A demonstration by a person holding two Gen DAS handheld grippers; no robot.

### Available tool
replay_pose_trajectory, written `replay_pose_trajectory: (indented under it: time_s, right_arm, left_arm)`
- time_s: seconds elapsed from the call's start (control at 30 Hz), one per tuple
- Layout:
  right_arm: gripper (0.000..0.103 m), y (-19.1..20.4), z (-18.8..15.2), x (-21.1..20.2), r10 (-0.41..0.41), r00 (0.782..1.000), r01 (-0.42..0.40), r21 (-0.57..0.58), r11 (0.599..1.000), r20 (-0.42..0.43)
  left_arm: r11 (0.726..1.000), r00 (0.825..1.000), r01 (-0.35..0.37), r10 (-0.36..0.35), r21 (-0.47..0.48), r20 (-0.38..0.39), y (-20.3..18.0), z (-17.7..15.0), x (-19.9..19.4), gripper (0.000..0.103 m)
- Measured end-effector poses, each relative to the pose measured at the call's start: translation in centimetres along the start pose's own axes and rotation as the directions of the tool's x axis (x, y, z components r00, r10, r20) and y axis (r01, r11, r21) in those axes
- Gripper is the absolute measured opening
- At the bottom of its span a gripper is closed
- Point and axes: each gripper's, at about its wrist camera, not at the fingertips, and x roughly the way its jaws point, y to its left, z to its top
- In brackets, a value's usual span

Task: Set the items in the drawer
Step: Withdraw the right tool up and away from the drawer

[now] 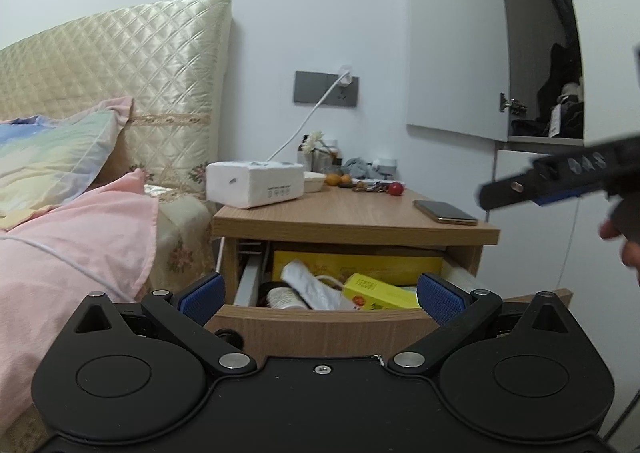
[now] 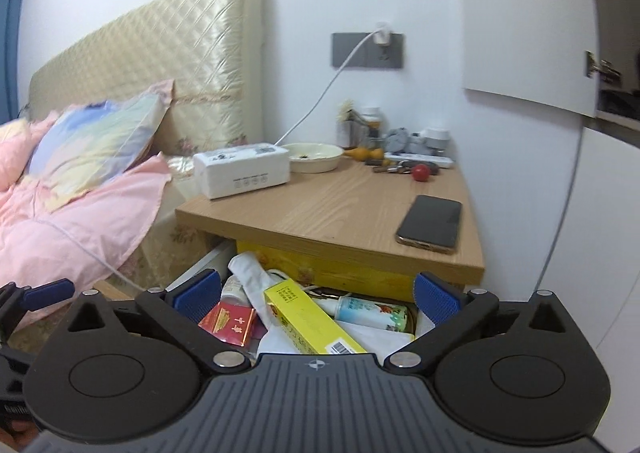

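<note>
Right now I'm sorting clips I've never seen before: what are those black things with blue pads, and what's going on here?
They are two hand-held grippers, each carrying a camera that looks along its fingers. One picture comes from the left gripper, the other from the right gripper. Both are open and hold nothing. Ahead is a bedside table bearing a phone, a tissue pack, a bowl and a red ball. Its open drawer already holds a yellow box and other clutter.

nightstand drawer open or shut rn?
Open. The drawer is pulled out from under the nightstand top, its contents exposed: a yellow box and a red packet lie inside.
</note>
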Motion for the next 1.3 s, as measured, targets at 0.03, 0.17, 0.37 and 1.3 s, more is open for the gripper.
replay_pose_trajectory:
  time_s: [0.03, 0.17, 0.37, 1.3]
  right_arm:
    - [0.103, -0.1, -0.5, -0.1, -0.007, 1.000, 0.007, 0.009, 1.000, 0.015]
    - [0.103, 0.3, -2.8, -1.4, -0.041, 0.994, 0.039, 0.022, 0.999, 0.103]
    - [0.103, 0.5, -5.2, -2.4, -0.081, 0.970, 0.070, 0.056, 0.996, 0.227]
    - [0.103, 0.0, -8.1, -1.7, -0.206, 0.882, 0.176, 0.110, 0.978, 0.424]
  left_arm:
    - [1.000, 1.000, -0.001, 0.001, -0.004, 0.000, 0.1, 0.0, -0.1, 0.102]
    - [1.000, 1.000, 0.005, -0.005, -0.013, 0.010, 0.3, -0.1, -0.4, 0.102]
    - [1.000, 0.997, 0.011, -0.010, -0.016, 0.079, 0.2, 0.5, -1.0, 0.102]
    - [0.998, 0.982, -0.056, 0.050, 0.030, 0.182, 1.2, -1.0, 0.2, 0.101]
